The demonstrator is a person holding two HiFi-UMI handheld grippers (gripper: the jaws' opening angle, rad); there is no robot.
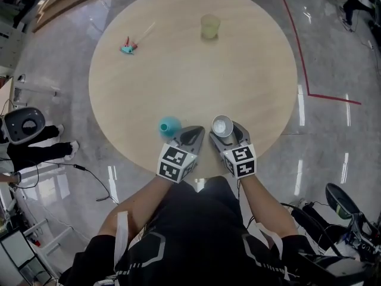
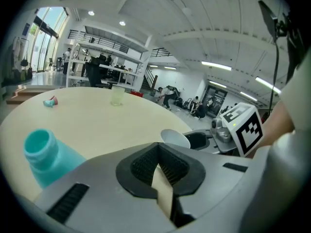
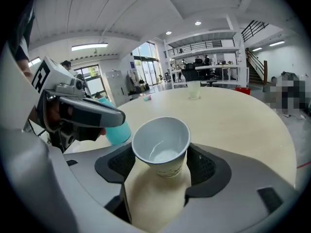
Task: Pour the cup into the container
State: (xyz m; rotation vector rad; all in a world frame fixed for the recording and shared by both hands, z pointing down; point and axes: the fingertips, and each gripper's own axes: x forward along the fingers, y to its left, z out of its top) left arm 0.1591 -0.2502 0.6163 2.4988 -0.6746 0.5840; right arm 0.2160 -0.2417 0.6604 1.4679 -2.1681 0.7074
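Note:
A white paper cup (image 1: 221,126) (image 3: 161,142) stands upright in my right gripper (image 1: 225,131) (image 3: 160,154), which is shut on it; a little white content lies at its bottom. A teal open-necked container (image 1: 169,124) (image 2: 46,154) (image 3: 115,130) stands on the round table (image 1: 250,82) near its front edge, left of the cup. My left gripper (image 1: 195,132) (image 2: 159,152) sits between container and cup, jaws shut with nothing in them. In the left gripper view the cup (image 2: 175,138) shows just right of the jaws.
A translucent yellow-green cup (image 1: 209,27) (image 2: 117,95) (image 3: 194,89) stands at the table's far side. A small teal-and-pink object with a stick (image 1: 128,47) (image 2: 50,101) lies at the far left. Red floor tape (image 1: 300,58) runs right of the table.

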